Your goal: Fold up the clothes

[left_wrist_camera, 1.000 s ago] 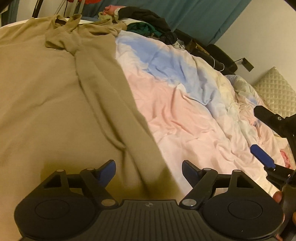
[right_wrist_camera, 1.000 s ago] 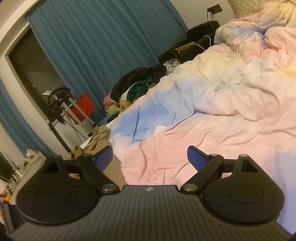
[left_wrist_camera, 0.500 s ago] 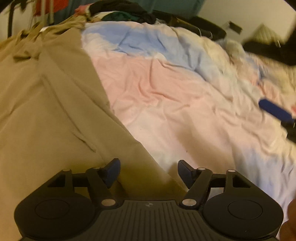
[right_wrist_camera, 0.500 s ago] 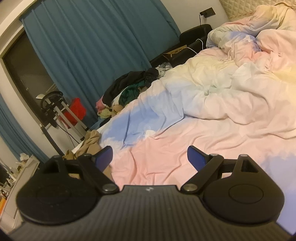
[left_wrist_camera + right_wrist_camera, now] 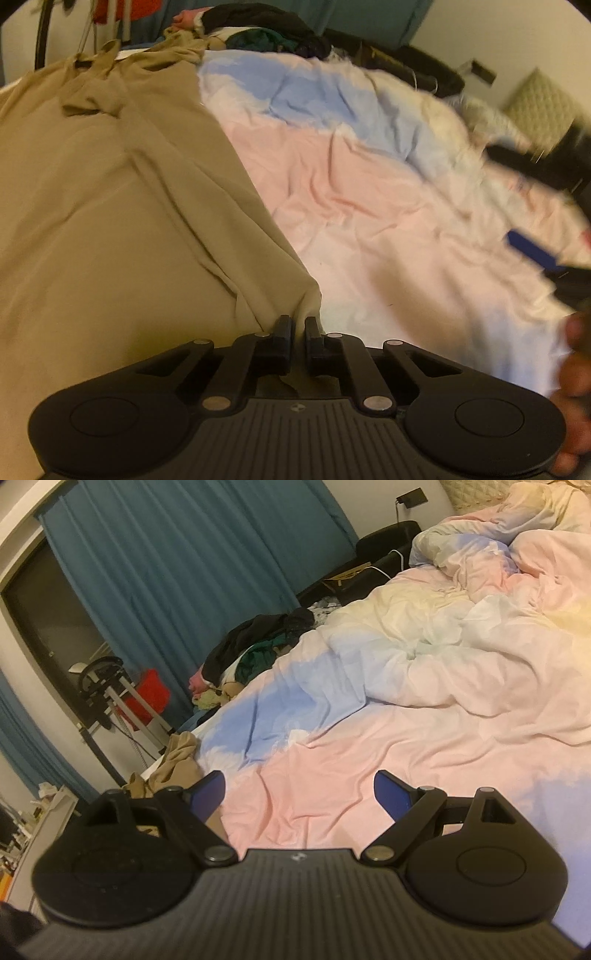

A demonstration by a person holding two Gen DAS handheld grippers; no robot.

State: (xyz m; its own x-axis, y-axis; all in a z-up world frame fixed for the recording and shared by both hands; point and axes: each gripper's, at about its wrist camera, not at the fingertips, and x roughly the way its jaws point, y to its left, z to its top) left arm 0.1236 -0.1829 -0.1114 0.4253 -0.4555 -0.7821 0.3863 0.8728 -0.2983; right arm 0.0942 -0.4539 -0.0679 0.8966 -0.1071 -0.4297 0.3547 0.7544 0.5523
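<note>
1. One tan garment (image 5: 110, 229) in my left wrist view, spread flat over the left part of the bed (image 5: 369, 229). My left gripper (image 5: 298, 334) has its jaws pressed together, pinching the garment's near right corner.
2. Same view: the right gripper (image 5: 532, 254) shows blurred at the far right, apart from the cloth; one blue pad visible, spread unclear from here. One heap of other clothes (image 5: 266, 29) sits at the far end of the bed.
3. Step, as I judge it: corner grasped, first fold about to start. Next I'd need to lift that corner and carry it across the cloth, and get the right gripper onto a second corner or edge so the fold stays straight.
4. One right gripper (image 5: 299, 794) in my right wrist view, jaws spread wide, holding nothing, hovering over the pink and blue bedding (image 5: 369, 760).
5. Same view: only a bunched bit of the tan garment (image 5: 173, 768) shows at left, near the left finger; the clothes heap (image 5: 255, 646) lies beyond, before the blue curtain (image 5: 184, 572).
</note>
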